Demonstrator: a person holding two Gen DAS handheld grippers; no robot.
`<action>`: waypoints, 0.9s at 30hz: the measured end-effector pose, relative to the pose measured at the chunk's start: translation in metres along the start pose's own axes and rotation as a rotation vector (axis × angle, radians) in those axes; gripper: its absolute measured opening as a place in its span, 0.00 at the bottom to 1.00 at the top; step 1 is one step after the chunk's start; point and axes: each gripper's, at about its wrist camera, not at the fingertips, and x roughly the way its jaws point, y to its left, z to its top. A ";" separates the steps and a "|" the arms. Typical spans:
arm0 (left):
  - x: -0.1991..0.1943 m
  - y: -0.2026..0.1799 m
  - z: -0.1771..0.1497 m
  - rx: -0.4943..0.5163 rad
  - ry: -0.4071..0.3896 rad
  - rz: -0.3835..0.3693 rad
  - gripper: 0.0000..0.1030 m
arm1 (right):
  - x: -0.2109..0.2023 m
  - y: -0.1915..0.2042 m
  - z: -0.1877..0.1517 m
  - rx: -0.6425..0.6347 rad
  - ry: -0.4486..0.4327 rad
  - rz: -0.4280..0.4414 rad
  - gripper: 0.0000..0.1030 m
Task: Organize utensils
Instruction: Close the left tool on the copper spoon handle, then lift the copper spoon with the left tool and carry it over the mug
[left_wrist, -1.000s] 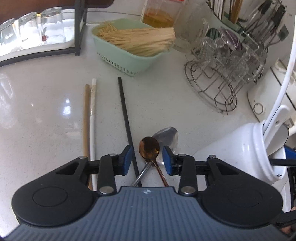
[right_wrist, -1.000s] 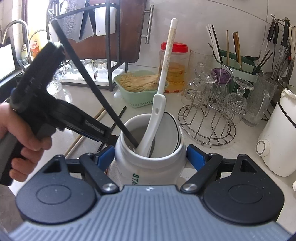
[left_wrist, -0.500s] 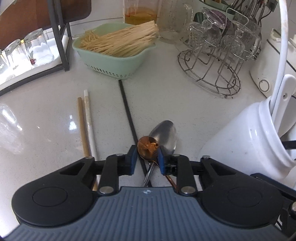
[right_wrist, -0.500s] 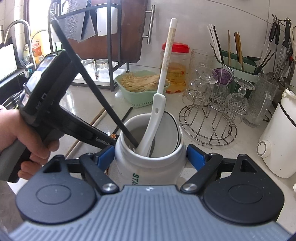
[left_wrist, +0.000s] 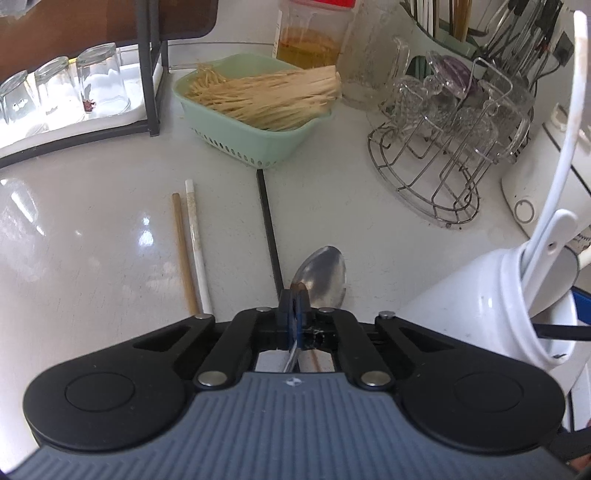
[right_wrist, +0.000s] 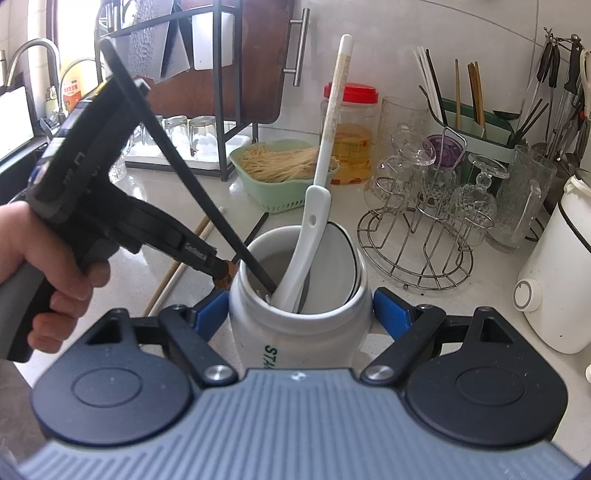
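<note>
Chopsticks are seen lying loose on the counter, left of the left hand-held gripper, whose jaws have just been closing and are now clamped on the copper spoon. To its right, close by, the white utensil jar is gripped by the right hand-held gripper, its mouth tilted toward the spoon.
</note>
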 end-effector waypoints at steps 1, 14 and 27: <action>-0.002 -0.001 -0.001 0.000 -0.003 -0.001 0.02 | 0.000 0.000 0.000 -0.001 0.001 -0.001 0.85; -0.041 0.005 -0.001 -0.069 -0.054 -0.015 0.01 | 0.002 0.001 0.003 -0.004 0.029 -0.008 0.85; -0.076 -0.003 -0.001 -0.083 -0.110 -0.004 0.01 | 0.006 0.001 0.010 -0.020 0.081 -0.004 0.85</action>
